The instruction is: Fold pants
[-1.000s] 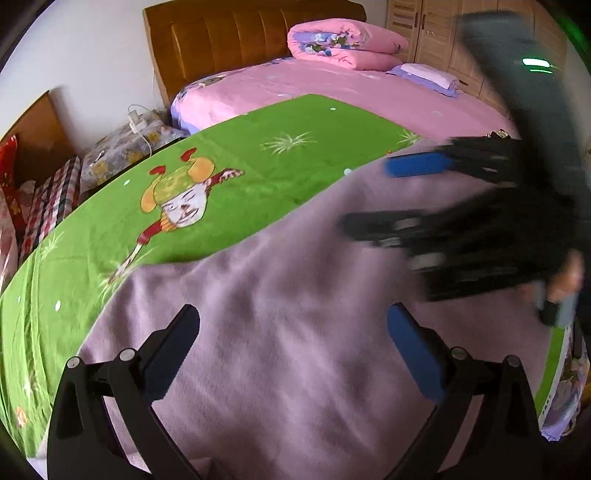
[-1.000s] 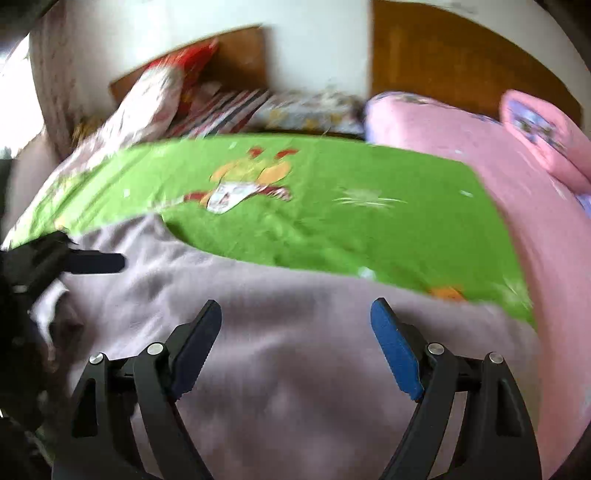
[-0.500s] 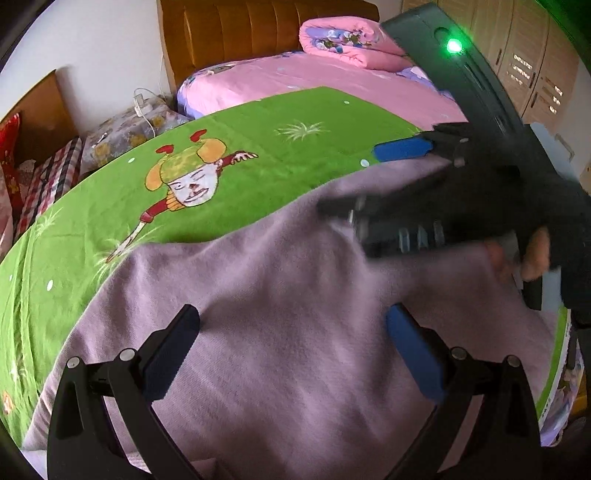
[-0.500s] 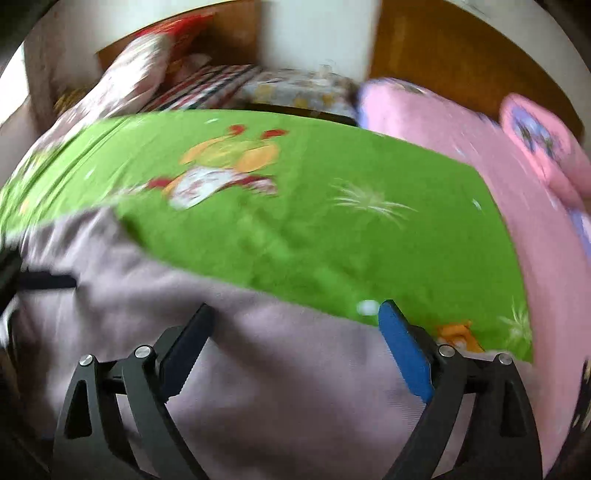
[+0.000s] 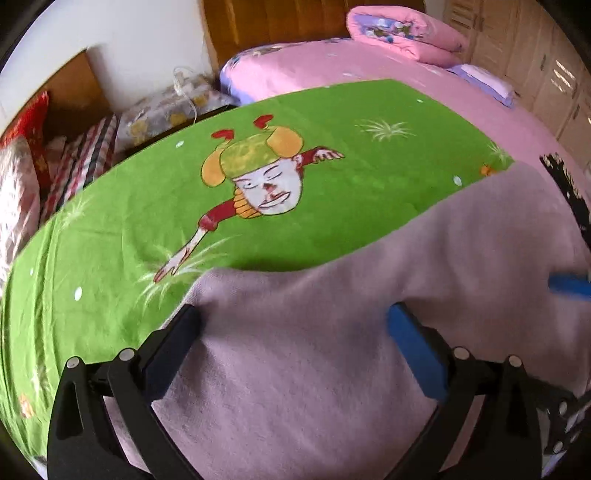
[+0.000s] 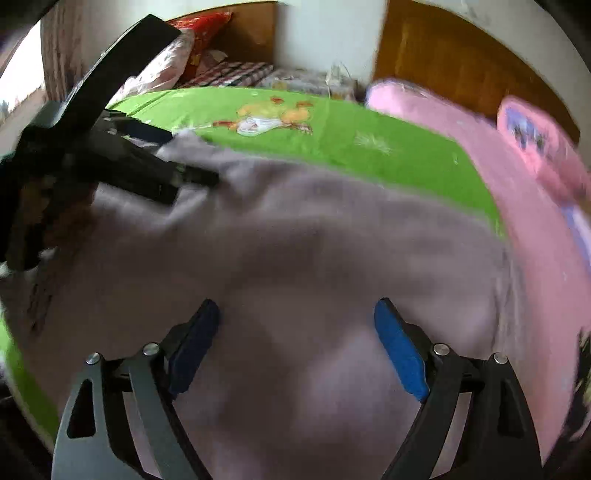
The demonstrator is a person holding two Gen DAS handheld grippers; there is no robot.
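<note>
Bed point(image 5: 110, 236) under green cartoon sheet; pink bed point(image 5: 388, 74) and wooden headboard point(image 5: 273, 22) far. Mauve pants point(image 5: 314, 369) spread across near side of green sheet. Left gripper point(image 5: 291, 339) jaws wide apart, over pants' left edge, gripping nothing. Right gripper point(image 6: 295, 343) jaws wide apart above pants, empty.

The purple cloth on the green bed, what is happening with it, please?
A person is working on folding the light purple pants, which lie spread on the green cartoon bedsheet. The left gripper and right gripper both hover open above the fabric, gripping nothing. The left gripper is near the pants' left edge. No fold is visible yet.
</note>
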